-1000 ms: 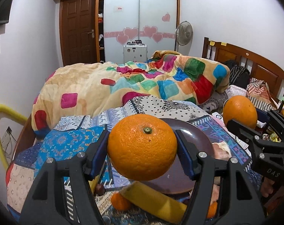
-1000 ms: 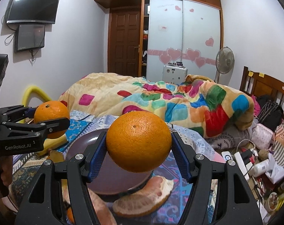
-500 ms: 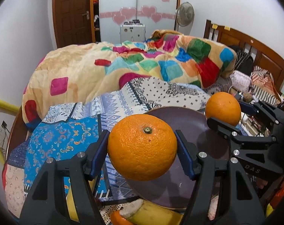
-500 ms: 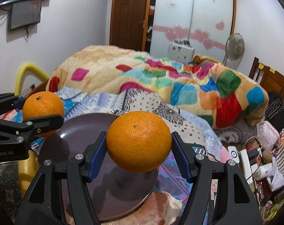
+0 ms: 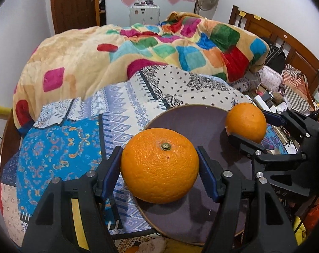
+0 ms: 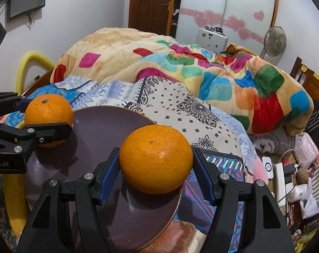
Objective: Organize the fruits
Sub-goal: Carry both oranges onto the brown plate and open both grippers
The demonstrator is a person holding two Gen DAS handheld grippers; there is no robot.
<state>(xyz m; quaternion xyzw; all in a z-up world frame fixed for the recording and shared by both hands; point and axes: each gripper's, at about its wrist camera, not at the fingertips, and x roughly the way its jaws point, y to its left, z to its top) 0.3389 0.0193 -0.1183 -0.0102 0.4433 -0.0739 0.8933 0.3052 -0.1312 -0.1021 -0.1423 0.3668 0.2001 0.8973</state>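
The left gripper (image 5: 159, 166) squeezes one orange (image 5: 159, 165) low in the frame, over the purple plate (image 5: 193, 118). The right gripper (image 6: 156, 160) squeezes another orange (image 6: 156, 159) above its right edge. Neither fruit sits on the plate yet; both must go down.

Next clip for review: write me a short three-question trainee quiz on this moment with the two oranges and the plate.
1. True or false: each gripper is shut on an orange.
2. Which orange shows its green stem? A) left gripper's B) right gripper's
3. What dish lies under both oranges?

Key:
1. True: left gripper clamps the left orange; right gripper clamps the right orange.
2. A.
3. The dark plate.
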